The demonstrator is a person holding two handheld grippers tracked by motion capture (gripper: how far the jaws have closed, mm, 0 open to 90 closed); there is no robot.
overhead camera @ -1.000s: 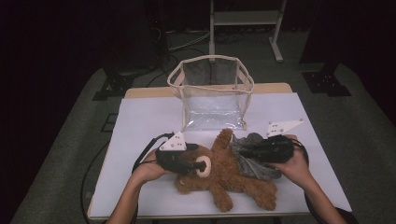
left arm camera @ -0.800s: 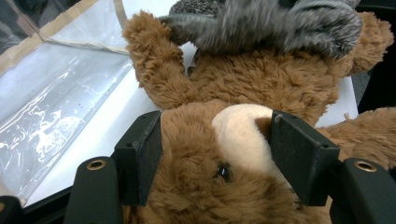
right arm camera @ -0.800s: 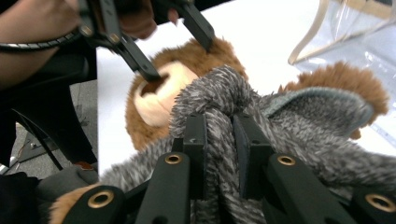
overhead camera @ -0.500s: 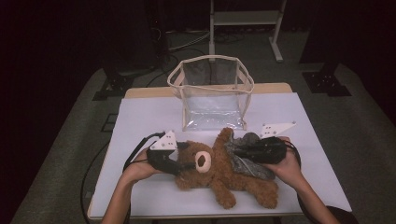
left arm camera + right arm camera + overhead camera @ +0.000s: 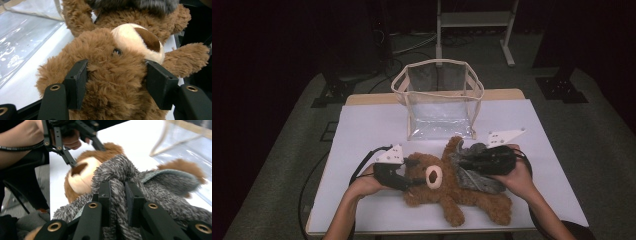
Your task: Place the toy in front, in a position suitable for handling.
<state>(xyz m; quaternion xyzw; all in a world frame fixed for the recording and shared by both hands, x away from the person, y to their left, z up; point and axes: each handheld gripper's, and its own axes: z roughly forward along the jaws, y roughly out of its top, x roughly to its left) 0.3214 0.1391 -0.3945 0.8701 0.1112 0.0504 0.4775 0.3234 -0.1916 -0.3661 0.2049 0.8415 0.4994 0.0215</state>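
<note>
dark room, white tabletop. clear plastic square bin with cream trim stands at far middle, nothing in it. fluffy brown teddy bear lies near front edge, just before bin; bare table both sides. my left gripper jaws just closing, pads pressed on bear's head. my right gripper pinches grey fuzzy scarf tight at bear's neck.

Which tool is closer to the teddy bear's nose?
Left. The left tool clamps the teddy bear's head right beside its nose; the right tool pinches the grey scarf further along its body.
</note>
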